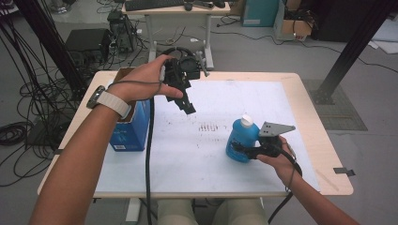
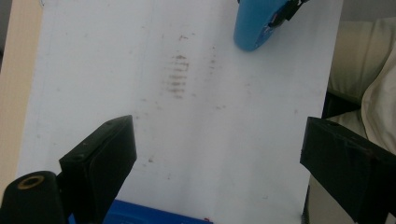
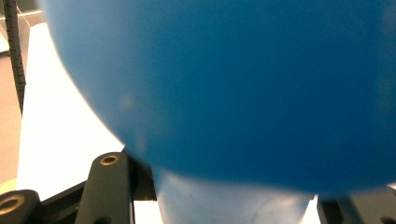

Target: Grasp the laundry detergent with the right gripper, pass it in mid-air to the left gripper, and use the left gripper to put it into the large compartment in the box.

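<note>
A blue bottle [image 1: 240,139] with a white cap stands upright on the white sheet [image 1: 211,159] at the near right. My right gripper [image 1: 240,150] is shut on its lower body from the right side. In the right gripper view the bottle [image 3: 243,88] sits close up and blurred between the black jaws. My left gripper [image 1: 188,107] hangs above the sheet's far left, tilted down toward the middle. Its jaws [image 2: 219,154] stand wide open with nothing between them, and the bottle [image 2: 258,23] lies far ahead.
A blue carton [image 1: 129,130] stands at the table's left side, under my left wrist; its top edge [image 2: 154,217] lies just below the left jaws. Faint dark smudges [image 1: 208,126] mark the sheet's middle. The wooden table rim [image 1: 328,154] runs round the sheet.
</note>
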`<state>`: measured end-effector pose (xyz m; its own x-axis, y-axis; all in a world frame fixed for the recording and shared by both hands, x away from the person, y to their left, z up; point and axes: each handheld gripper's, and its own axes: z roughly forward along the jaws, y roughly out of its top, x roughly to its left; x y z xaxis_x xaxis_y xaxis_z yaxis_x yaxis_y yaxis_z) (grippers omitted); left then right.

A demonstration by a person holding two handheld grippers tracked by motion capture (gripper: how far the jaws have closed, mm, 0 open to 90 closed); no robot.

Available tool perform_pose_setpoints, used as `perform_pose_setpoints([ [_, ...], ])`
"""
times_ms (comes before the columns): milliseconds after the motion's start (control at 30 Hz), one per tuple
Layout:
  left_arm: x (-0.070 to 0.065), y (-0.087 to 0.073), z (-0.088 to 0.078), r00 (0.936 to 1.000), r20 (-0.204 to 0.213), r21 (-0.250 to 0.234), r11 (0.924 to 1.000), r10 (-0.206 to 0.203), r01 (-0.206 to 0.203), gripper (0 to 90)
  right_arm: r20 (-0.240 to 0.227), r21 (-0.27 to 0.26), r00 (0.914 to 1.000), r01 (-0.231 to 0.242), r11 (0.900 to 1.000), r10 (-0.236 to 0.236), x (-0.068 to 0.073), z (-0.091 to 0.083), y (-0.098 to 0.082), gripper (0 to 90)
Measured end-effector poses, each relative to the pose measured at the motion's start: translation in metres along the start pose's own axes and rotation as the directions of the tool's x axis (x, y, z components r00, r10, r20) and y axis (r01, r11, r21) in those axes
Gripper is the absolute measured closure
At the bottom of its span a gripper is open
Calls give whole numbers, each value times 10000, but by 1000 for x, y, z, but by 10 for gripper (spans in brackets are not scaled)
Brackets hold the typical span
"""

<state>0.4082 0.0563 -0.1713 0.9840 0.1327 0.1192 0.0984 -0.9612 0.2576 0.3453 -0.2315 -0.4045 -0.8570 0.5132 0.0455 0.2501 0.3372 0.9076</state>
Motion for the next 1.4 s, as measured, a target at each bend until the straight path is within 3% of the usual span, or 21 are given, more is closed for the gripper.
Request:
perform_pose_setpoints([
  [633, -8, -2, -9, 9990, -231, -76, 9993, -371, 370, 101, -148, 181, 9997, 217, 9996, -214, -2, 0, 3, 430],
  [700, -9, -2, -11, 9990, -269, -116, 9993, -368, 365, 100, -160, 274, 9999, 70, 9996, -65, 0, -2, 5, 430],
  [933, -15, 1, -19, 9982, -485, -262, 9990, -365, 352, 101, -344, 117, 9989, 320, 9994, -316, -6, -9, 16, 431],
  [1233, -22, 7, -28, 9976, -611, -270, 9992, -326, 310, 96, -1102, -2, 9926, 523, 9986, -520, -12, -25, 40, 431],
  [1300, -23, 9, -30, 9978, -585, -263, 9992, -314, 299, 94, -1396, 67, 9898, 290, 9996, -278, -11, -29, 47, 430],
  [1400, -26, 13, -34, 9983, -518, -337, 9991, -276, 258, 92, -1575, 134, 9870, 337, 9993, -311, -10, -32, 52, 430],
])
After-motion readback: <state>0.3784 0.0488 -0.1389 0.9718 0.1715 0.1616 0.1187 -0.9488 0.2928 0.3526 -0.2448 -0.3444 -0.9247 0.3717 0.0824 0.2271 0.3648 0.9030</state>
